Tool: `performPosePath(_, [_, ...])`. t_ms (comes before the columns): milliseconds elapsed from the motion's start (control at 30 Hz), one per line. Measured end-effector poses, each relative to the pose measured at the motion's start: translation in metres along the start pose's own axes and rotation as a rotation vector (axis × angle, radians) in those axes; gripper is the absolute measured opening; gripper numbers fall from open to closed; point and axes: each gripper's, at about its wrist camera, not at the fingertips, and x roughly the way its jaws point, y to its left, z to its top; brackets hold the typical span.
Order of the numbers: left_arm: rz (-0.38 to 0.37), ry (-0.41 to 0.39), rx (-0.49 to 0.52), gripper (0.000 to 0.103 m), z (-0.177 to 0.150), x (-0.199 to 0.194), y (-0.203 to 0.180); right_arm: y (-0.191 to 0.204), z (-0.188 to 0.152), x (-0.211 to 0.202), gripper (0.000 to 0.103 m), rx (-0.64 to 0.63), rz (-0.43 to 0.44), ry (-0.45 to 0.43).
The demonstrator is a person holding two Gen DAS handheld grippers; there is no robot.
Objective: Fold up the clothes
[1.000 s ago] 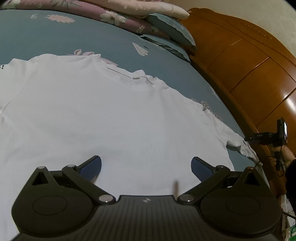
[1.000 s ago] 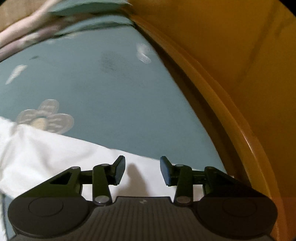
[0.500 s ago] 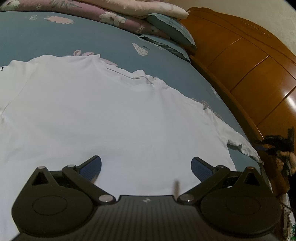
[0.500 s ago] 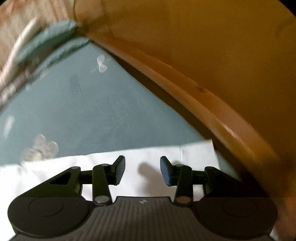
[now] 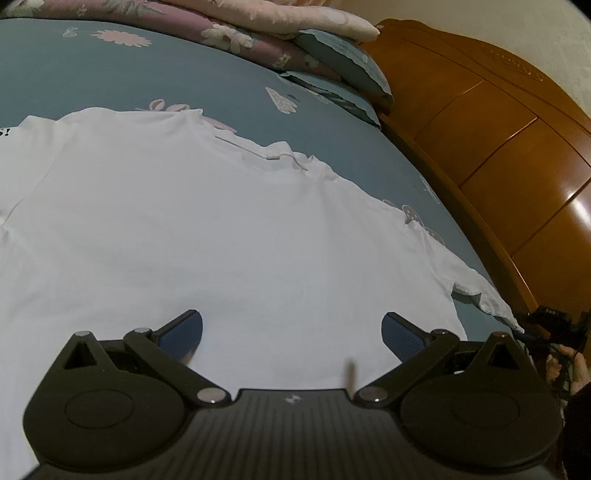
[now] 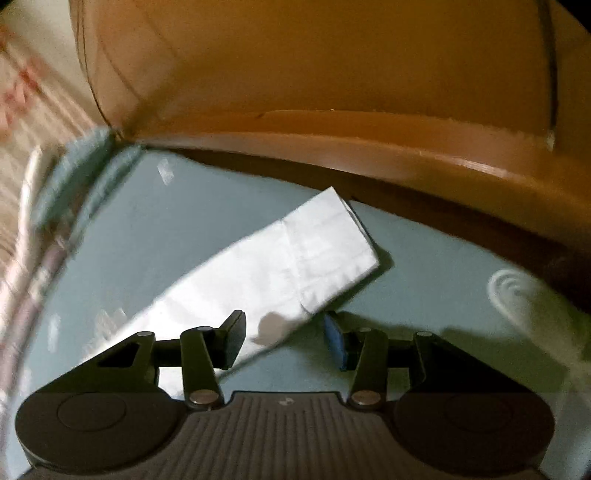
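Observation:
A white T-shirt (image 5: 221, 236) lies spread flat on the teal bedsheet, collar (image 5: 271, 157) toward the pillows. My left gripper (image 5: 291, 330) hovers wide open over the shirt's lower body with nothing between its fingers. The shirt's right sleeve (image 5: 480, 291) reaches toward the bed's edge, and the right gripper (image 5: 546, 321) shows small beside it, held by a hand. In the right wrist view that sleeve (image 6: 280, 269) lies diagonally on the sheet; my right gripper (image 6: 282, 338) is just above its lower edge, jaws opening, the sleeve edge between them but not pinched.
A wooden headboard (image 5: 498, 140) and its rail (image 6: 369, 147) run along the bed's right side, close to the sleeve. Pillows (image 5: 343, 70) and a folded floral quilt (image 5: 229, 33) are stacked at the far end. Bare teal sheet (image 6: 443, 266) lies around the sleeve.
The right gripper has rolled and swung over the sleeve end, its jaws spreading wider. In the left wrist view it has dropped lower by the bed edge. The left gripper has not moved.

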Motion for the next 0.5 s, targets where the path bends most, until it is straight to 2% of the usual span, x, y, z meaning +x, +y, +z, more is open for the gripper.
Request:
performPosePath(133, [0.008,-0.002,0.014,0.102,-0.001,0.001,-0.001,-0.005,0.004,0.011,0.052,0.041,0.034,-0.062])
performPosePath(167, [0.008,-0.002,0.016,0.102,-0.001,0.001,-0.001,-0.001,0.005,0.013,0.04,0.013,0.01,-0.068])
performPosePath(200, [0.008,-0.003,0.017,0.102,-0.001,0.0,-0.001,0.006,0.006,0.016,0.018,-0.031,-0.019,-0.071])
performPosePath(233, [0.008,-0.003,0.018,0.102,-0.001,0.0,-0.001,0.013,0.006,0.019,0.014,-0.083,-0.046,-0.072])
performPosePath(367, [0.005,-0.004,0.012,0.102,-0.001,0.001,0.0,0.043,0.005,0.029,0.014,-0.298,-0.159,-0.076])
performPosePath(433, [0.003,-0.003,0.008,0.102,0.0,0.0,0.0,0.053,0.003,0.033,0.021,-0.35,-0.219,-0.053])
performPosePath(500, [-0.001,-0.003,0.002,0.102,0.0,0.0,0.001,0.058,-0.001,0.031,0.038,-0.377,-0.26,-0.034])
